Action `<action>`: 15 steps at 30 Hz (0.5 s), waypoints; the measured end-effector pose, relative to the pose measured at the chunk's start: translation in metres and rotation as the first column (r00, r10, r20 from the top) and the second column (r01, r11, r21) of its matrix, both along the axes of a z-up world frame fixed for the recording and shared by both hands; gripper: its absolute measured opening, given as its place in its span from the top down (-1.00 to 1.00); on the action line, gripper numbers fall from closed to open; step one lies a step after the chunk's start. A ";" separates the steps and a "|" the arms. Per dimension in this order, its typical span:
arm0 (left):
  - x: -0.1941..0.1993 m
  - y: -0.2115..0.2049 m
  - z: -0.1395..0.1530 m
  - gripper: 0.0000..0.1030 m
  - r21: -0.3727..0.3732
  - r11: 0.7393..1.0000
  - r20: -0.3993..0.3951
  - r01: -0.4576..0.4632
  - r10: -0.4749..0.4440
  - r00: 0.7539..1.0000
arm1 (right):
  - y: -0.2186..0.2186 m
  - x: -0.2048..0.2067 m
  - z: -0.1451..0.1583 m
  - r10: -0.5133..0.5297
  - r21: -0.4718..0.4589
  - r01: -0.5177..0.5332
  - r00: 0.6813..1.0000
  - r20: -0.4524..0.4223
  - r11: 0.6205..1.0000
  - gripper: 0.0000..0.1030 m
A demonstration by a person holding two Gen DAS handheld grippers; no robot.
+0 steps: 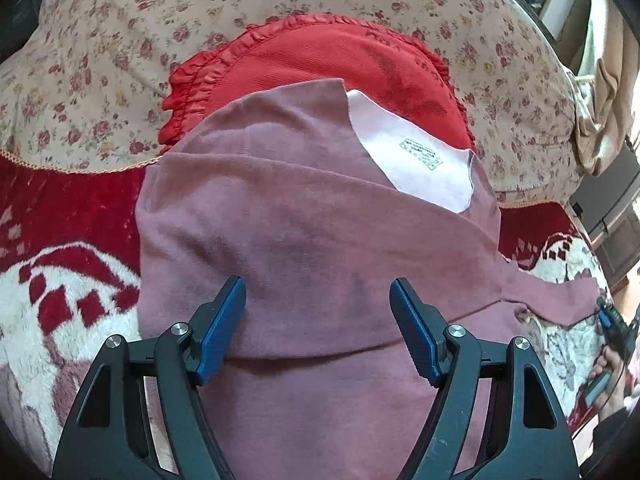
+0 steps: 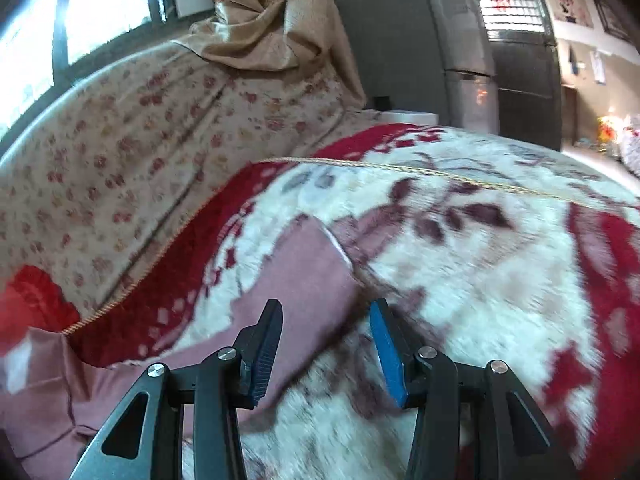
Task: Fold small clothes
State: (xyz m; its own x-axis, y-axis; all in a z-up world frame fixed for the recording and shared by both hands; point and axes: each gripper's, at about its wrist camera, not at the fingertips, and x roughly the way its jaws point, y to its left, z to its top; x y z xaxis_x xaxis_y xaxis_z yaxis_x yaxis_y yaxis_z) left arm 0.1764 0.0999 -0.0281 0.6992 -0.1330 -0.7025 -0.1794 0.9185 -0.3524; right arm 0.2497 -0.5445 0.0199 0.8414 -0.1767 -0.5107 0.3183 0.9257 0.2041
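Observation:
A dusty pink garment (image 1: 300,232) lies spread on a red and white blanket (image 1: 60,288). Near its top a corner is turned back, showing white lining (image 1: 408,160) with a printed label. My left gripper (image 1: 318,292) hovers open over the garment's middle, with nothing between its blue pads. One sleeve stretches right to the frame edge, where my right gripper (image 1: 610,320) sits at its tip. In the right wrist view that sleeve (image 2: 304,276) lies flat on the blanket (image 2: 480,260). My right gripper (image 2: 326,312) is open just above its end, gripping nothing.
A red ruffled cushion (image 1: 320,56) lies behind the garment, on a floral sheet (image 1: 120,40). A beige curtain (image 2: 260,20) hangs at the window, with a grey cabinet (image 2: 420,40) beside it. A hand (image 1: 604,364) shows at the right edge.

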 end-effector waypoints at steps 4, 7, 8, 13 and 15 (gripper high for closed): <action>0.002 0.001 0.000 -0.45 -0.009 1.000 -0.002 -0.003 0.003 1.000 | -0.006 0.005 -0.002 0.005 0.060 -0.006 1.000 0.012 0.998 0.73; 0.001 0.005 0.001 -0.45 -0.027 1.000 0.002 -0.016 0.016 1.000 | -0.001 0.005 0.000 -0.004 0.050 0.003 1.000 0.011 0.999 0.92; 0.001 0.005 0.001 -0.45 -0.028 0.999 0.003 -0.019 0.019 1.000 | 0.005 0.005 0.003 0.006 0.059 -0.006 1.000 0.016 0.998 0.93; 0.000 0.008 0.004 -0.45 -0.050 0.999 0.018 -0.019 0.020 1.000 | 0.057 0.014 0.020 0.138 0.065 -0.141 0.989 0.049 0.988 0.93; 0.000 0.008 0.004 -0.45 -0.069 0.998 0.018 -0.009 0.010 1.000 | 0.095 0.023 0.023 0.233 0.099 -0.237 0.971 0.051 0.966 0.93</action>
